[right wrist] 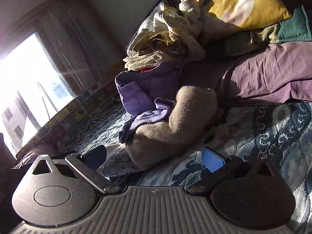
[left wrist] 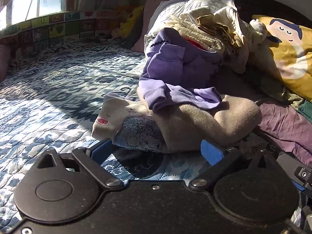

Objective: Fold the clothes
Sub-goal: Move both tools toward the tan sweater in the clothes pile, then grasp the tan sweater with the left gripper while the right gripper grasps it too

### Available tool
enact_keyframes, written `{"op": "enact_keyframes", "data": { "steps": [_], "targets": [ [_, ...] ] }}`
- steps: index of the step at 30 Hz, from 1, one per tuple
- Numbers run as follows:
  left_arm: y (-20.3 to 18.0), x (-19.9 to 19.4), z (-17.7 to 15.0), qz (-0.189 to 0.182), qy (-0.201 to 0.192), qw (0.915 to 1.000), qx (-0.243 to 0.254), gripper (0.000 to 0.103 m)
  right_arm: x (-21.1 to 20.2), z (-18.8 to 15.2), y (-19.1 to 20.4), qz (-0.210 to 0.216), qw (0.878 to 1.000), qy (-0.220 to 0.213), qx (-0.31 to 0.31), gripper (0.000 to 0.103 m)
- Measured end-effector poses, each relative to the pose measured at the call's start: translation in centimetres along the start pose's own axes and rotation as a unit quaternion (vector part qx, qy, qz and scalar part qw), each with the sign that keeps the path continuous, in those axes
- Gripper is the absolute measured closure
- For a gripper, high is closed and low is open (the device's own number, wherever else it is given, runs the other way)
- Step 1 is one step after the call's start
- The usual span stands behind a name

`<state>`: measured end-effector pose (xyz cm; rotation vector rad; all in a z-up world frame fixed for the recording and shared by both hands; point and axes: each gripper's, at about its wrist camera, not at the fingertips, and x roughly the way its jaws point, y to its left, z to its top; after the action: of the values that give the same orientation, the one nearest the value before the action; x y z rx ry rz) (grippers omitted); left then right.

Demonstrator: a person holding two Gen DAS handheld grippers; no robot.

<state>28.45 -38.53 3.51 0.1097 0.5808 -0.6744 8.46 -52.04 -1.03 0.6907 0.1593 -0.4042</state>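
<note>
home bedroom | quilted bed (left wrist: 48,101); cartoon pillow (left wrist: 288,58); curtained window (right wrist: 29,89)

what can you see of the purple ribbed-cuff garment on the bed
The purple ribbed-cuff garment is soft knit, crumpled and unfolded in the clothes heap. Ribbed cuffs hang forward over a fuzzy beige garment beneath it. Folded cream quilted cloth rests on its upper part. Sun lights its front; neither gripper touches it.

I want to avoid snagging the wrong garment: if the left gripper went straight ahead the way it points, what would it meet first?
Most likely the small blue sequinned fabric piece lying between the open left gripper's fingers, with the fuzzy beige knitted garment right beside and behind it. Depth is unclear, so the two may touch almost together.
</note>
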Motion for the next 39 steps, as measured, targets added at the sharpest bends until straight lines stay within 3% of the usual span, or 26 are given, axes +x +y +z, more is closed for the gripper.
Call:
{"op": "enact_keyframes", "data": {
  "steps": [2, 5, 14, 17, 18, 19, 22, 27, 32, 39],
  "targets": [
    [-0.6, 1.6, 0.4, -0.015, 0.000, 0.9999, -0.006, 0.007, 0.0, 0.1, -0.4, -0.006, 1.000, -0.010, 0.008, 0.000],
    [-1.8, 4.4, 0.9, -0.026, 0.010, 0.9996, -0.008, 0.019, 0.1, 0.1, -1.0, -0.014, 1.000, -0.017, 0.023, 0.000],
    [-2.5, 12.1, 0.5, -0.009, 0.047, 0.9988, -0.011, 0.040, 0.0, 0.3, -1.6, -0.030, 0.998, -0.028, 0.037, 0.000],
    [-3.0, 13.3, 0.2, -0.004, 0.055, 0.9985, -0.007, 0.054, 0.0, 0.3, -1.6, -0.029, 0.999, -0.028, 0.035, 0.000],
    [-3.2, 13.1, 0.2, -0.001, 0.051, 0.9987, -0.002, 0.063, 0.1, 0.3, -1.5, -0.032, 0.999, -0.026, 0.031, 0.000],
    [-3.5, 12.9, 0.3, 0.002, 0.048, 0.9988, 0.003, 0.079, 0.2, 0.2, -1.3, -0.037, 0.999, -0.024, 0.026, 0.000],
    [-3.8, 11.7, 0.5, -0.007, 0.040, 0.9992, 0.002, 0.090, 0.4, 0.0, -1.3, -0.038, 0.999, -0.021, 0.023, 0.000],
    [-3.8, 7.5, 1.6, -0.009, -0.003, 0.9999, 0.006, 0.094, 0.1, -0.3, -0.5, -0.023, 0.999, -0.017, 0.015, 0.000],
    [-2.3, 1.5, 6.0, -0.014, -0.070, 0.9975, 0.002, 0.096, -0.8, -1.4, 2.3, 0.060, 0.998, 0.004, -0.008, 0.000],
    [1.5, -8.5, 10.1, 0.016, -0.157, 0.9874, 0.009, 0.097, -1.8, -4.1, 8.2, 0.194, 0.976, 0.063, -0.076, 0.000]
  ]
}}
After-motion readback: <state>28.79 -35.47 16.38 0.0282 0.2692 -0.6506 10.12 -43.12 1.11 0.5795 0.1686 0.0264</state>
